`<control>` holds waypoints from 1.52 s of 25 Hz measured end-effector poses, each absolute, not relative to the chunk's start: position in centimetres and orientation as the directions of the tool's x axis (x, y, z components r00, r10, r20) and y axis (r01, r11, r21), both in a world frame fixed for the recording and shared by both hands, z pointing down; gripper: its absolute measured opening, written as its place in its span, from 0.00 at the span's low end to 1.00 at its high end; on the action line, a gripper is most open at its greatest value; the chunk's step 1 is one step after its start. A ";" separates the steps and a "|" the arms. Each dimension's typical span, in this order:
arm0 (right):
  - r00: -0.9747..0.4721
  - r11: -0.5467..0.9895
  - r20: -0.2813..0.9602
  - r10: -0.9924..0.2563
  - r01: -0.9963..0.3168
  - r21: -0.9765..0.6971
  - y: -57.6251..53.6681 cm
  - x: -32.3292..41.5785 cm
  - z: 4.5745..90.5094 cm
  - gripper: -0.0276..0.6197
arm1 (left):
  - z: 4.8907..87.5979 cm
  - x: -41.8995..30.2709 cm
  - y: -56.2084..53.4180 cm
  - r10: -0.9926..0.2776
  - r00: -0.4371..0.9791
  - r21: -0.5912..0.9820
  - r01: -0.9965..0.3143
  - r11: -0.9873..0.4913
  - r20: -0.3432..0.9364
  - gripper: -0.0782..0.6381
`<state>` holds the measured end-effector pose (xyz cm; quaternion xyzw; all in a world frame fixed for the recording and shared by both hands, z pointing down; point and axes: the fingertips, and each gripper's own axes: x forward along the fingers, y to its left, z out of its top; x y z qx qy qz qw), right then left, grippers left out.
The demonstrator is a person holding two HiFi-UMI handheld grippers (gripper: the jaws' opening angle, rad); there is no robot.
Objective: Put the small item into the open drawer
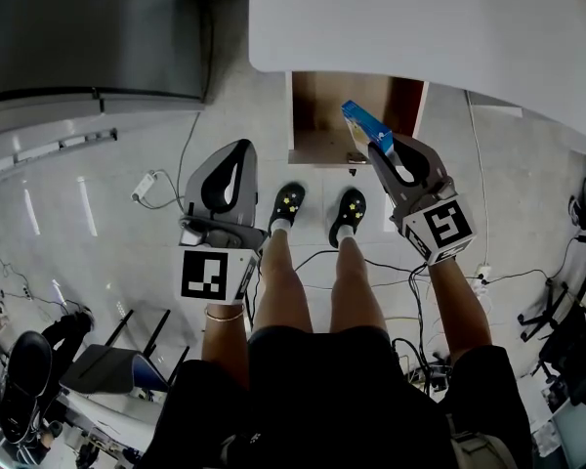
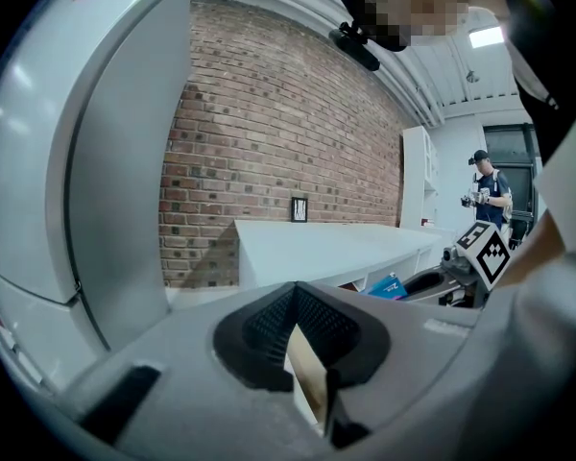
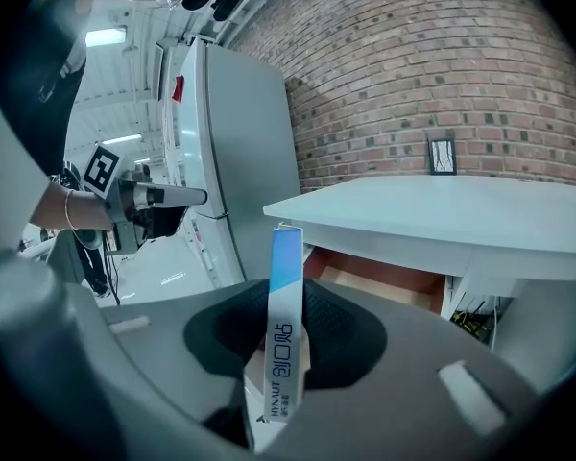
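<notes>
A small, narrow blue and white box (image 1: pixel 363 123) stands up between the jaws of my right gripper (image 1: pixel 387 148), which is shut on it. In the right gripper view the box (image 3: pixel 282 346) rises in front of the open wooden drawer (image 3: pixel 384 279). Seen from the head view, the box hangs over the front right part of the drawer (image 1: pixel 317 106), which juts from under the white table (image 1: pixel 420 18). My left gripper (image 1: pixel 241 148) hangs left of the drawer above the floor, its tips together and nothing in it.
A grey fridge (image 1: pixel 88 37) stands to the left of the drawer. My legs and black shoes (image 1: pixel 289 204) are just before the drawer front. Cables (image 1: pixel 474 272) and a power strip lie on the floor. Another person (image 2: pixel 485 195) stands far off.
</notes>
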<state>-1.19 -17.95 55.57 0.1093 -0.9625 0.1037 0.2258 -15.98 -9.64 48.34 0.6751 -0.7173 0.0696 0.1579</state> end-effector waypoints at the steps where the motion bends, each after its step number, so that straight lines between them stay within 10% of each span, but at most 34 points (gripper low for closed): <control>1: -0.873 0.954 0.459 -0.163 -0.258 -0.151 -18.0 -1.2 55.9 0.19 | 48.6 -16.0 -9.7 -0.946 -0.039 0.113 -0.990 0.079 0.323 0.10; 38: -0.802 0.983 0.587 -0.109 -0.175 -0.058 -17.5 -1.3 64.3 0.19 | 52.7 -15.3 -10.4 -0.947 -0.040 0.119 -0.989 0.082 0.320 0.10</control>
